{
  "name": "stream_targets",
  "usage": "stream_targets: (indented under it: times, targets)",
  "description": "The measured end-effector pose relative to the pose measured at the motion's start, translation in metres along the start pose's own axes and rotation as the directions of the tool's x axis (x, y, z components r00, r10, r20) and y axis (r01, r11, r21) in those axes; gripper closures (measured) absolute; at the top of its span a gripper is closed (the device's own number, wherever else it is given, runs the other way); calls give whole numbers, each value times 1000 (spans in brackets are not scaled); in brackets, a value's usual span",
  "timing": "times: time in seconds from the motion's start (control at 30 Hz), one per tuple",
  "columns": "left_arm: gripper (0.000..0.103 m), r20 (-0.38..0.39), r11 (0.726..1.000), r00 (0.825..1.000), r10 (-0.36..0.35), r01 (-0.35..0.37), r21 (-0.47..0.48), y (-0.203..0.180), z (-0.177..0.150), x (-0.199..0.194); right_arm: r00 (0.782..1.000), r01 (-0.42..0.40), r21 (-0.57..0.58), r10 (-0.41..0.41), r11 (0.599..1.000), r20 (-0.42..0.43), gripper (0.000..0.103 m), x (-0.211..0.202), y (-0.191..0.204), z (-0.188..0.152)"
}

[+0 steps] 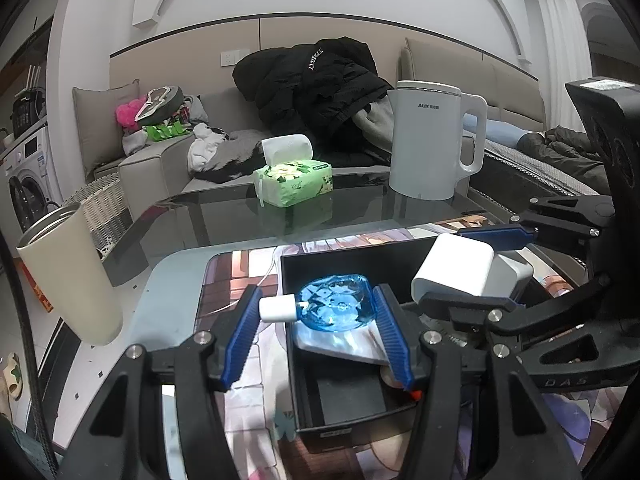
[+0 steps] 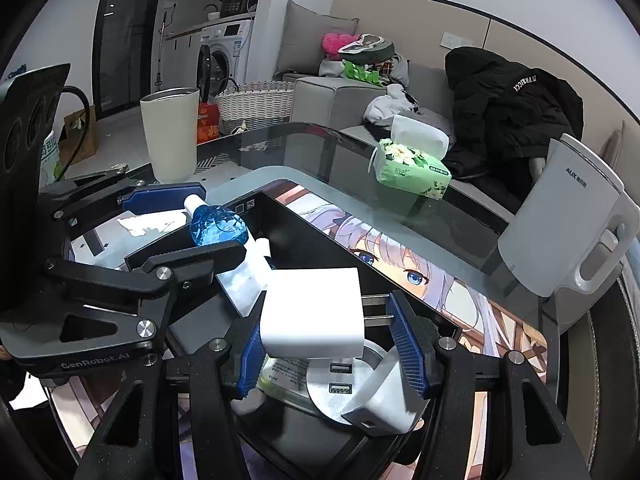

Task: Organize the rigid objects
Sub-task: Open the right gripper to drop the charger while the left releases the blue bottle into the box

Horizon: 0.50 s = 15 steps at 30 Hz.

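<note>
A black open box (image 1: 288,276) sits on a printed anime mat. My left gripper (image 1: 316,312) holds a blue faceted bottle (image 1: 336,302) with a white cap over the box's left side; the cap sticks out past the left finger. It also shows in the right wrist view (image 2: 216,226). My right gripper (image 2: 328,332) is shut on a white charger plug (image 2: 314,312), held over the box; it also shows in the left wrist view (image 1: 454,276). Below it in the box lie a white USB adapter (image 2: 378,396), a round silver disc (image 2: 320,392) and a flat white piece (image 1: 340,346).
A cream tumbler (image 1: 68,272) stands at the left of the glass table. A green tissue pack (image 1: 294,182) and a white kettle (image 1: 430,140) stand farther back. A sofa with a black jacket (image 1: 316,84) lies behind. The mat (image 2: 420,276) covers the near table.
</note>
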<state>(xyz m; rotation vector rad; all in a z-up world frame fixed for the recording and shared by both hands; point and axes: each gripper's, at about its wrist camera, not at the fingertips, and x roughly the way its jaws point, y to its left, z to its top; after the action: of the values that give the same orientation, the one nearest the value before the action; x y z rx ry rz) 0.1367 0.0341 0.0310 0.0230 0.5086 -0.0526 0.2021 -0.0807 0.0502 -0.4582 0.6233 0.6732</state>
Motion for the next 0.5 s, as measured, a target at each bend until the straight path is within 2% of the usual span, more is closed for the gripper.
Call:
stream_targets:
  times: [0.07,0.2,0.37,0.5]
  targets:
    - [47,1,1000,1000,-2,2,1,0,0,0,1000,-6,8,6,1000,15,46,-3,0,0]
    - [47,-1,1000,1000,0,0,12,-2,0,1,998,33,14,-34,999,50,42,-11,-2,1]
    - [47,-3,999,1000,0,0,35,-7,-1,0,996,55,57,-59,997,62,18,-19,-12,-2]
    - [46,-7,999,1000,4,-4,54,-12,-1,0,995,59,72,-64,996,73,8,-26,-16,-5]
